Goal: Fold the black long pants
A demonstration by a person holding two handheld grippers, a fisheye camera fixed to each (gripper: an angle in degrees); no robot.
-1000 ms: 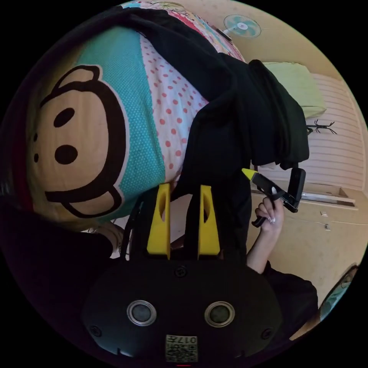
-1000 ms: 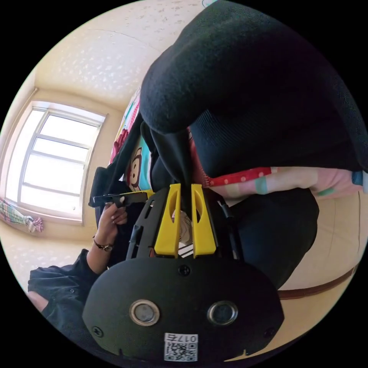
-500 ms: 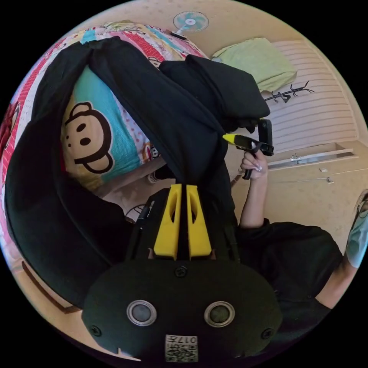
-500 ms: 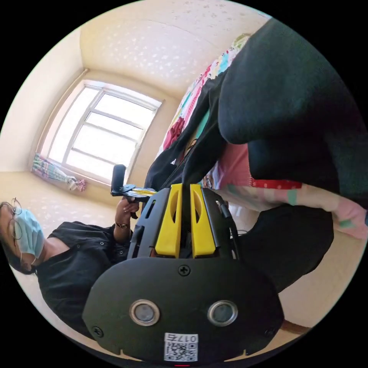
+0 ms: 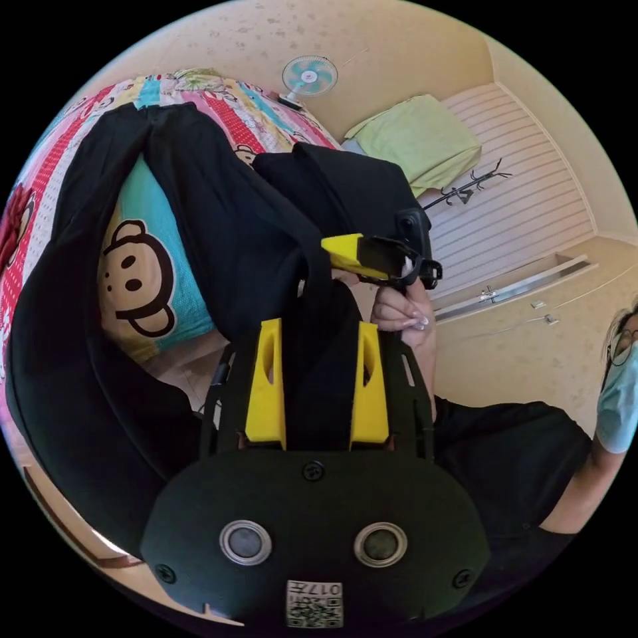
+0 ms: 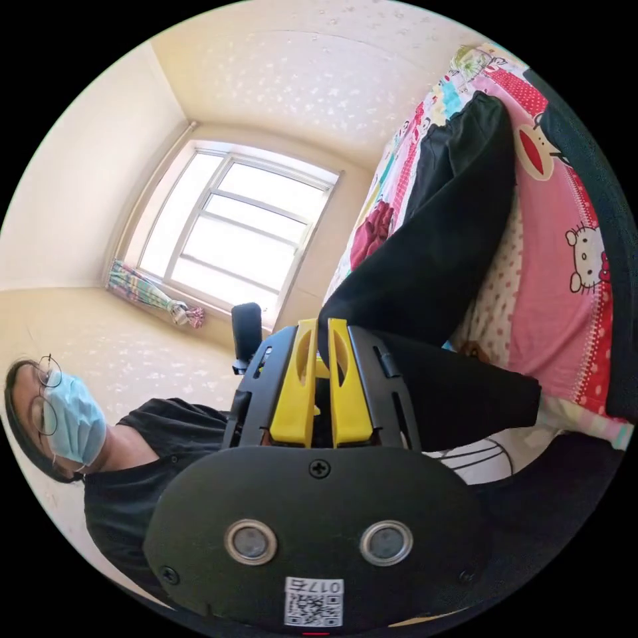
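A: Where are the pants?

B: The black pants [image 5: 219, 219] lie draped over the bed [image 5: 60, 159] beyond both tongs, one fold hanging off its edge.

A: And the tongs?

B: The left tongs [image 5: 318, 332] are spread, cloth lying between the jaws. The right tongs [image 6: 322, 332] are clenched on a fold.

A: Handling?

B: Probably soft, limp and light; best pinched at hems or waistband.

Left gripper [image 5: 318, 329] fingers spread wide; right gripper [image 6: 322, 327] fingers nearly closed, gripped by a hand [image 5: 402, 319].
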